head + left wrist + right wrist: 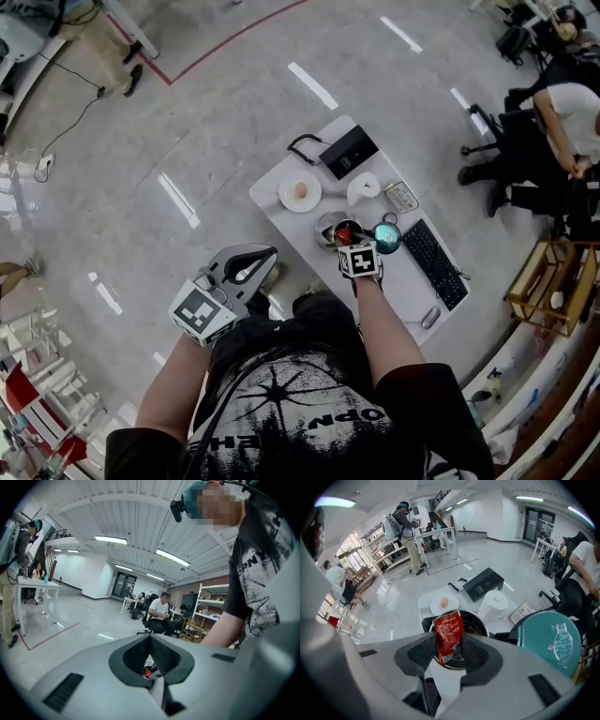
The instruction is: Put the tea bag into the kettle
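Observation:
A red tea bag point(449, 637) stands upright between the jaws of my right gripper point(449, 654), directly over the open mouth of the steel kettle point(480, 623). The jaws are apart and the pads do not press on the bag. The kettle's teal lid point(551, 641) is swung open to the right. From the head view, the right gripper point(351, 246) hovers at the kettle point(328, 228) on the white table point(277, 208), with the lid point(387, 237) beside it. My left gripper point(253, 255) hangs off the table's left edge, jaws together and empty; its own view shows the jaws point(150, 637) pointing across the room.
On the table stand a plate with an egg point(300, 191), a black box point(349, 151), a white paper roll point(364, 187), a small card point(401, 196), a keyboard point(434, 262) and a mouse point(430, 318). A seated person point(558, 122) and a wooden shelf point(548, 286) are at the right.

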Motion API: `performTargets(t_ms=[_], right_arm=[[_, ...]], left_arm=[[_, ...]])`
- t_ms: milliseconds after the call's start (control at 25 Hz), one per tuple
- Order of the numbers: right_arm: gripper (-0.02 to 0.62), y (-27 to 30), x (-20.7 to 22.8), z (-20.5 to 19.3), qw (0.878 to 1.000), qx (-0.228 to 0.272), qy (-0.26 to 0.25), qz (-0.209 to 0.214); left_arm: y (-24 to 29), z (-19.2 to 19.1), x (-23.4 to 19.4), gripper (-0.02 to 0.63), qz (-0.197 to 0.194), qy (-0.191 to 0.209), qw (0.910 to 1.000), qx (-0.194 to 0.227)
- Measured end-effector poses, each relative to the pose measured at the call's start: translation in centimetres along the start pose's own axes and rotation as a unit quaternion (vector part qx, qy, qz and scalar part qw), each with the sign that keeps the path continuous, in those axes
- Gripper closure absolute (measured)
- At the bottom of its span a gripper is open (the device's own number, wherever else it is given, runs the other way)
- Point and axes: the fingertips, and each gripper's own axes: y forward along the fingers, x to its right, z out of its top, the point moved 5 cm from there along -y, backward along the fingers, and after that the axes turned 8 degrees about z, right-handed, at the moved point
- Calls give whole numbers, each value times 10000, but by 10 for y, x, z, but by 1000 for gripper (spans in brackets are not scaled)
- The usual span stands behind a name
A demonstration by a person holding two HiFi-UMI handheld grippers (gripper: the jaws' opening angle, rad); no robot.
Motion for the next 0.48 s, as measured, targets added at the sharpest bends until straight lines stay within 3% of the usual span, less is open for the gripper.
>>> performTargets(t_ms=[200, 480], right_arm=[[440, -3, -1, 3, 9997, 5, -193, -158], [432, -1, -6, 2, 9920, -457, -1089, -436]], left_arm=[[-1, 1, -1, 600, -78, 87, 9999, 8], [-5, 3, -1, 600, -282, 231, 9993, 3]])
